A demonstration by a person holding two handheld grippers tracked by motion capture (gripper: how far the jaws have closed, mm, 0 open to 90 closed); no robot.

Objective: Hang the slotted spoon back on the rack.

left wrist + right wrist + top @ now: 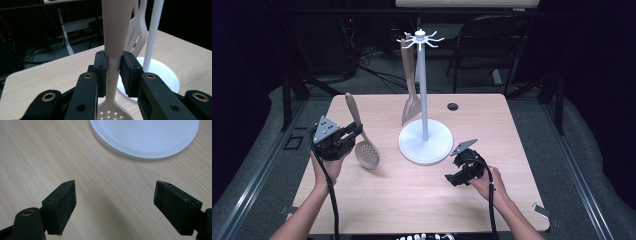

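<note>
A beige slotted spoon [361, 136] is held above the left part of the table, handle up and perforated bowl down. My left gripper [355, 131] is shut on its handle; in the left gripper view the pads [101, 72] press the narrow neck of the spoon [113, 37]. A white hook stand [424, 90] rises from a round base [426, 142] at the table's middle. A beige slotted turner [410, 82] hangs from one of its hooks. My right gripper [453, 178] rests low at the right front, open, its jaws wide apart over bare wood beside the base [145, 137].
The light wooden table [412, 200] has a dark grommet hole [453, 106] near its far edge. A dark chair [484, 45] and cables stand beyond the table. Bare wood lies in front of the stand, between the hands.
</note>
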